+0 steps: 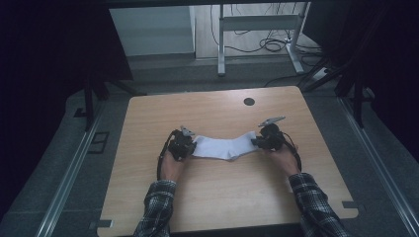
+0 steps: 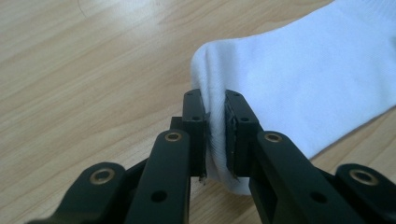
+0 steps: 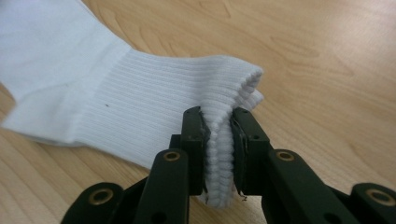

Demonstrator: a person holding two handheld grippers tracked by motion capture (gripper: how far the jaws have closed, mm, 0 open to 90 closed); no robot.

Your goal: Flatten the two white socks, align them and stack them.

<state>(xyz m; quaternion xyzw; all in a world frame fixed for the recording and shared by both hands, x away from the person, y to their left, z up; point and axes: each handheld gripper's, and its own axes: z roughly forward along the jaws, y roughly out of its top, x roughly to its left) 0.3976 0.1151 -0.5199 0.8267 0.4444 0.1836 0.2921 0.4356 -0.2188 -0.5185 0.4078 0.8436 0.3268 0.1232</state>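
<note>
A white sock [image 1: 226, 146] lies stretched across the middle of a wooden table [image 1: 148, 118], its long axis running left to right in the high view, with a slight bend at the heel near the centre. At its left end, the left gripper [image 1: 190, 144] is clamped on the smooth toe [image 2: 215, 135], the fabric pinched between both black jaws. At the right end, the right gripper [image 1: 257, 141] is closed on the ribbed cuff [image 3: 219, 154], which points right.
</note>
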